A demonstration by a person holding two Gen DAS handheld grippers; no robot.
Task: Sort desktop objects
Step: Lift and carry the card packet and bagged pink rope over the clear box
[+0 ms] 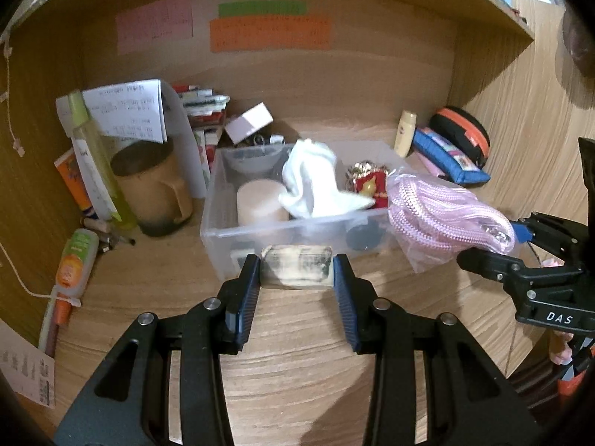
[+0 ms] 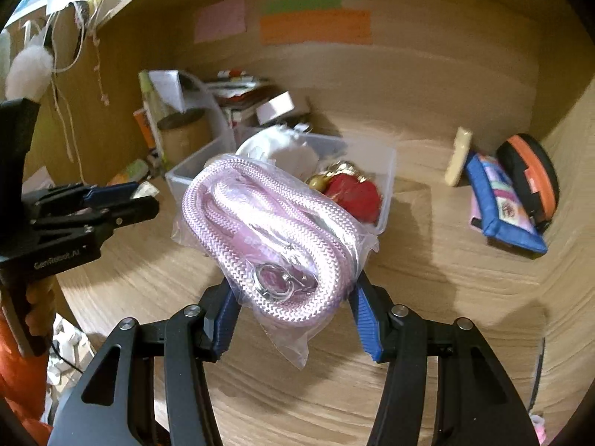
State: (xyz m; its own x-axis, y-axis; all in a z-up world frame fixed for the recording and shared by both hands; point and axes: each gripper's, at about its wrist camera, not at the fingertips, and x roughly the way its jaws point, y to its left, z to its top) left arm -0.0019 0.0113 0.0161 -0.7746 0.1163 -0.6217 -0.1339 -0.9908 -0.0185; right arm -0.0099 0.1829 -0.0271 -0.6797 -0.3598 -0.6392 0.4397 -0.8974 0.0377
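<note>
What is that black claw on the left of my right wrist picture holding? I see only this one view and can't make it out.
Observer: The left gripper is shut on a small, smudged whitish block, an eraser by the look of it.
Operator: Is anything in the clear bin besides the red charm?
Observer: Yes, a pale round container sits in the clear bin, beside the white cloth.
Operator: And left of the bin?
Observer: A brown mug stands there, its handle turned toward the bin.
</note>
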